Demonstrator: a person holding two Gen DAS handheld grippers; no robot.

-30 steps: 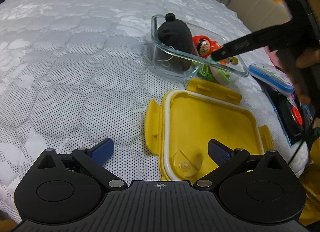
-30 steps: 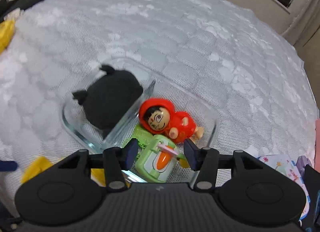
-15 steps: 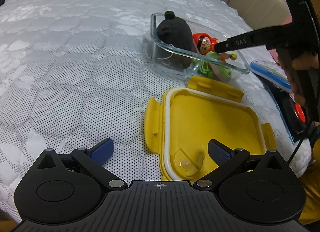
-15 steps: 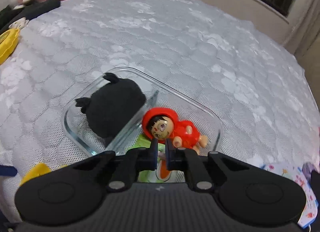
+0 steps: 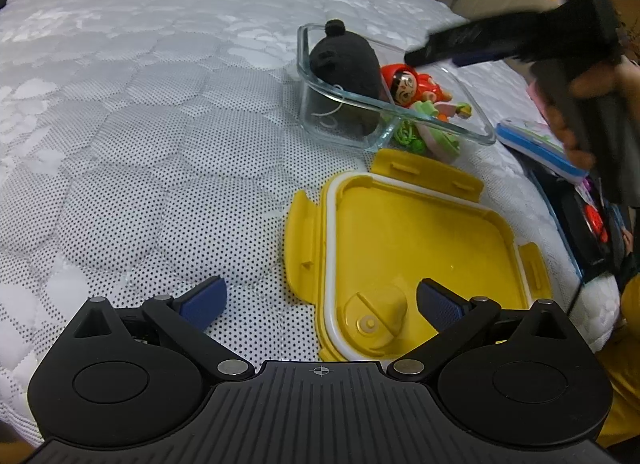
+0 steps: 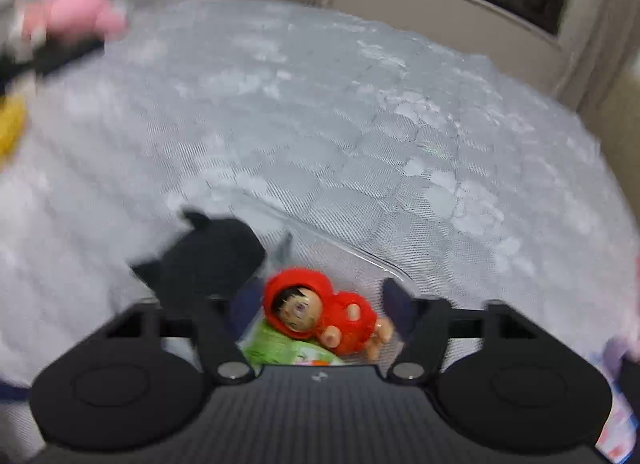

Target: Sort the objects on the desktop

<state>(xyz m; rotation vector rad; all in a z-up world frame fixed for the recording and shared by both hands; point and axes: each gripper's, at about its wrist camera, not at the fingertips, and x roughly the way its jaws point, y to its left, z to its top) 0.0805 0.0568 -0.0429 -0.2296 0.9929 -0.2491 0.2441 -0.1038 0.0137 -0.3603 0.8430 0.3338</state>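
Observation:
A glass container (image 5: 440,125) on the quilted bed holds a black plush (image 5: 344,63), a red-hooded doll (image 5: 412,85) and a green toy (image 5: 432,109). Its yellow lid (image 5: 420,240) lies upside down in front of it. My left gripper (image 5: 320,304) is open and empty over the lid's left edge. My right gripper (image 5: 440,53) hangs above the container's far side. In the blurred right wrist view its jaws (image 6: 320,302) are opening. The doll (image 6: 320,308) and green toy (image 6: 276,344) lie below between them, untouched, beside the plush (image 6: 212,260).
A blue-edged case (image 5: 536,143) and a black item with a red button (image 5: 592,219) lie at the bed's right edge. A pink plush (image 6: 76,15) and a yellow object (image 6: 10,127) sit at the far left. Quilt stretches left of the lid.
The right gripper's jaws closed over the green toy, then spread apart again. The gripper has tilted upward, showing more of the room. The left gripper has stayed still.

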